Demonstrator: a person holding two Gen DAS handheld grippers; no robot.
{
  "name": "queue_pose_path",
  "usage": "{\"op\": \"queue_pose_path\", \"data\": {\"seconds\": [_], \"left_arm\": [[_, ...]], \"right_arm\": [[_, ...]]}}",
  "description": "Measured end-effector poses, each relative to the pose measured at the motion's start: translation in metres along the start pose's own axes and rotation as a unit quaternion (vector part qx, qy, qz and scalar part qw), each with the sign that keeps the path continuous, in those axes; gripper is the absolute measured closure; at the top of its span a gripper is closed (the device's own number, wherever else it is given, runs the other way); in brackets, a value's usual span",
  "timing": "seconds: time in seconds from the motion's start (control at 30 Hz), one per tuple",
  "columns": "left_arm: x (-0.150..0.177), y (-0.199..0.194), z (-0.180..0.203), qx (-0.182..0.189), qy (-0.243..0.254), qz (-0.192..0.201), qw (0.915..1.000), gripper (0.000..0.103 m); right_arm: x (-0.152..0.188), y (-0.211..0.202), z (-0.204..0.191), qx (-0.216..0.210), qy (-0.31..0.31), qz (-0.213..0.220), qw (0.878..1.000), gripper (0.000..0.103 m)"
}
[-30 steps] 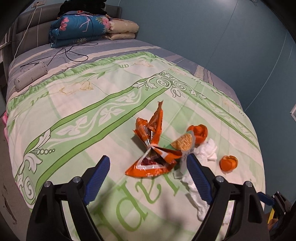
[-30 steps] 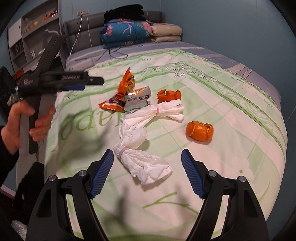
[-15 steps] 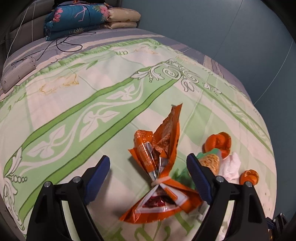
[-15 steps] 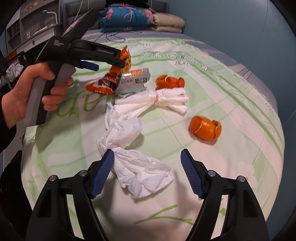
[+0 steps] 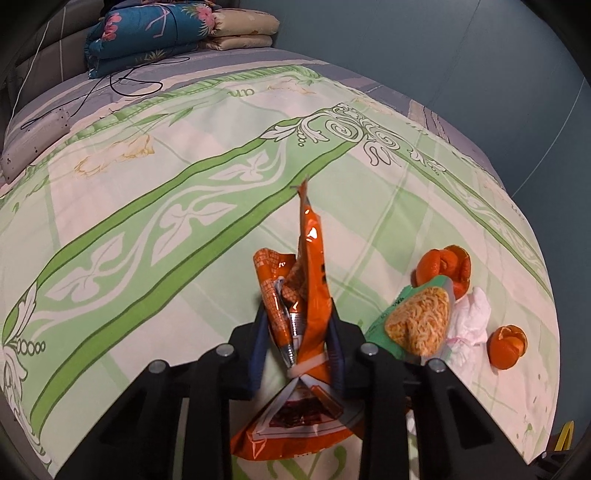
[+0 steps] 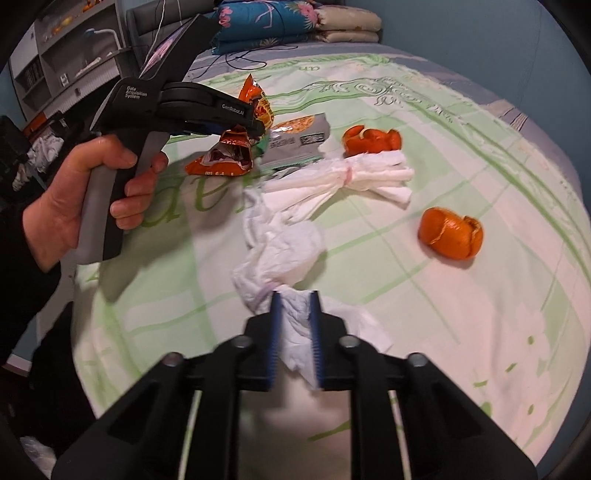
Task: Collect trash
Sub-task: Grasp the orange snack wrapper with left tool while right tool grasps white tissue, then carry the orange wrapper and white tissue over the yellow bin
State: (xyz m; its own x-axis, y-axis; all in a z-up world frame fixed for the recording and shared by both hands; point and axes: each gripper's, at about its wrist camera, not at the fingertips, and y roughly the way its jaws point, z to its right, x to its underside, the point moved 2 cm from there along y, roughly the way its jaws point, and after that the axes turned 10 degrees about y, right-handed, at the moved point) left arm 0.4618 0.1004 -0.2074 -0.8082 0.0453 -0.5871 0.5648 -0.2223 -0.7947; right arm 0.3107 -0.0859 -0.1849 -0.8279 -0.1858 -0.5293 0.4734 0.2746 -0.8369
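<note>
My left gripper (image 5: 297, 321) is shut on an orange snack wrapper (image 5: 308, 273) tied with a band, on the green-patterned bed. It also shows in the right wrist view (image 6: 255, 122), held by a hand, with the wrapper (image 6: 225, 155) in its jaws. My right gripper (image 6: 295, 314) is shut on a crumpled white tissue (image 6: 280, 254). A second banded tissue bundle (image 6: 354, 177), a green noodle packet (image 5: 417, 325) and two orange peels (image 6: 450, 232) (image 6: 369, 140) lie on the bedspread.
Folded blankets (image 5: 170, 26) and a cable (image 5: 122, 81) lie at the head of the bed. A power strip (image 5: 33, 140) rests at the left edge. Shelves (image 6: 62, 66) stand to the left. A blue wall (image 5: 461, 55) runs along the right.
Both grippers moved forward and down, then closed: the left onto the orange wrapper, the right onto the white tissue.
</note>
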Motion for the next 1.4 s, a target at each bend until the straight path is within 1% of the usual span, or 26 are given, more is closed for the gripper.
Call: {"op": "queue_pose_path", "data": {"seconds": [0.17,0.3,0.43,0.63,0.9,1.03,1.13,1.2,1.3,1.4], "left_arm": [[0.006,-0.024,-0.005,0.003,-0.009,0.014,0.9999,0.076],[0.012,-0.048,-0.006,0.005,-0.011,0.028,0.9995,0.076],[0.023,-0.071,-0.004,0.013,-0.015,0.039,0.9990,0.076],[0.043,-0.107,0.000,0.025,-0.014,0.057,0.9980,0.076],[0.069,-0.151,0.016,0.035,0.003,0.074,0.9966,0.076],[0.081,-0.168,0.034,0.044,0.017,0.079,0.9957,0.076],[0.090,-0.181,0.054,0.054,0.035,0.084,0.9944,0.076],[0.094,-0.189,0.071,0.057,0.049,0.087,0.9934,0.076],[0.098,-0.202,0.099,0.075,0.067,0.092,0.9906,0.076],[0.101,-0.217,0.133,0.083,0.099,0.099,0.9867,0.076]], "right_arm": [[0.002,-0.010,0.003,-0.025,0.020,-0.014,0.999,0.098],[0.008,-0.029,0.005,-0.048,0.039,-0.017,0.998,0.098],[0.017,-0.053,0.006,-0.059,0.054,-0.011,0.997,0.099],[0.034,-0.093,0.010,-0.064,0.068,0.005,0.996,0.098],[0.055,-0.134,0.019,-0.048,0.083,0.028,0.995,0.098],[0.070,-0.153,0.023,-0.046,0.092,0.036,0.994,0.098],[0.083,-0.169,0.028,-0.043,0.099,0.041,0.993,0.098],[0.092,-0.180,0.034,-0.040,0.107,0.047,0.992,0.099],[0.105,-0.201,0.044,-0.031,0.120,0.062,0.990,0.098],[0.118,-0.222,0.057,-0.018,0.134,0.078,0.988,0.098]]}}
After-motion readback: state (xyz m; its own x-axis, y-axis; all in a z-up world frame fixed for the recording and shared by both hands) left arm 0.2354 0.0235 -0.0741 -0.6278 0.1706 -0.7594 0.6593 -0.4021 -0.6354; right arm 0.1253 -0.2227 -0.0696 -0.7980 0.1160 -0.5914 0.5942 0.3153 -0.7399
